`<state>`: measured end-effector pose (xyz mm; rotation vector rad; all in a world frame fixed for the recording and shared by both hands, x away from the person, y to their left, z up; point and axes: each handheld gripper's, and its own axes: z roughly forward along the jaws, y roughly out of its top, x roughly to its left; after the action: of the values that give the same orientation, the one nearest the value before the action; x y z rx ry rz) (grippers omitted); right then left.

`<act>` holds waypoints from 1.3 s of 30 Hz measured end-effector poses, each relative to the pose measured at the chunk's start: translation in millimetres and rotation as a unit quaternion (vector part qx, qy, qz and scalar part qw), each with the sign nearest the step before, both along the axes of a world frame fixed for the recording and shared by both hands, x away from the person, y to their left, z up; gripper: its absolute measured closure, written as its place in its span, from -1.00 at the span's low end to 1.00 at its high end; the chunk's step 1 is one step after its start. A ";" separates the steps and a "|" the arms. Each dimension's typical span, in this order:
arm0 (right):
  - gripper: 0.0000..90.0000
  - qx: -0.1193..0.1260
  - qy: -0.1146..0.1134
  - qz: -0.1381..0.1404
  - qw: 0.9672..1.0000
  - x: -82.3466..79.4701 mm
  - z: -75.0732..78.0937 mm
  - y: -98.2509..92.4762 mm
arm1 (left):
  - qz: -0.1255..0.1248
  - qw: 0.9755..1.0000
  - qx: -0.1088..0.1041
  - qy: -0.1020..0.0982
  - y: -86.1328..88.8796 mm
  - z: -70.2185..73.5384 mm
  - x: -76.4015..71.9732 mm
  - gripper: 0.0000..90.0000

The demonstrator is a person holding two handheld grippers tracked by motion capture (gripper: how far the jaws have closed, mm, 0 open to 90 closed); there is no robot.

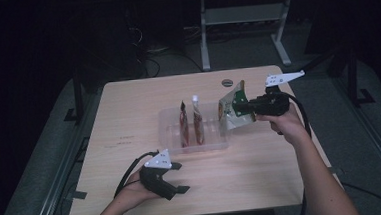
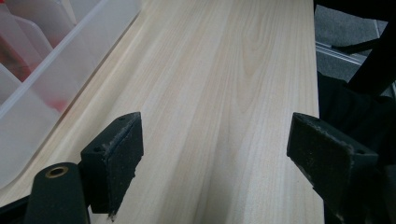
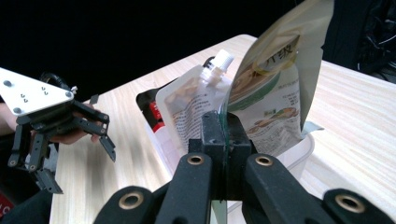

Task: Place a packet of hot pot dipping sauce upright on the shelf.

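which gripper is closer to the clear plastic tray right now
Right. The right gripper holds a green pouch over the clear tray's right end. The left gripper rests open on the table, apart from the tray's near left corner.

My fingers (image 2: 119, 154) are showing matt black, their pads flecked with pale dust, and brass-coloured rivets are glinting at the joints below them. Under my left gripper (image 1: 179, 177) the desk (image 2: 224, 93) is running in pale beige wood grain. The pouch (image 3: 275, 93) between my right gripper's (image 3: 223, 135) fingers is showing cream with green edging, tan nut pictures and dark print. Beyond it a white spouted pouch (image 3: 194, 107) is carrying grey text, inside a frosted clear tray (image 1: 167, 126), with red-and-brown pouches (image 1: 184, 128) alongside.
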<state>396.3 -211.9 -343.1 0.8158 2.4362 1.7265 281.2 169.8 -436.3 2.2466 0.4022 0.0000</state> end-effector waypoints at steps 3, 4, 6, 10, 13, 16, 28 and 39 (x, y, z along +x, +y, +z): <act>1.00 -0.008 -0.001 0.003 1.000 -3.2 -0.8 1.6 | -0.002 1.000 0.001 -0.003 0.4 0.2 0.8 -0.59; 1.00 -0.009 -0.001 0.002 1.000 -4.6 -1.5 1.3 | -0.002 1.000 0.001 -0.003 0.4 0.1 0.8 -0.59; 1.00 -0.011 0.003 0.005 1.000 -6.9 -3.1 0.4 | -0.001 1.000 0.000 -0.001 -0.2 -0.2 0.5 -0.59; 1.00 -0.021 0.007 0.005 1.000 -8.4 -5.6 2.0 | -0.002 1.000 0.001 0.000 -1.5 -0.5 -0.4 -0.59; 1.00 -0.035 0.017 0.006 0.999 -5.4 -12.2 8.3 | -0.003 1.000 0.002 0.000 -1.5 -0.2 -0.4 -0.60; 1.00 -0.050 0.020 0.006 0.999 -1.8 -18.4 16.0 | 0.000 1.000 0.001 0.001 -0.7 -0.4 0.3 -0.59; 0.94 -0.033 0.020 -0.018 0.999 6.7 -24.5 22.2 | -0.003 1.000 0.003 0.001 0.0 -1.0 0.3 -0.59; 0.49 -0.040 0.007 -0.034 0.999 5.3 -21.6 22.5 | -0.005 1.000 0.004 0.003 -0.8 -1.5 0.3 -0.59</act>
<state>401.6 -189.3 -364.7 0.8939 2.4385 1.5948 281.5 169.1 -437.8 2.2563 0.3944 -0.0103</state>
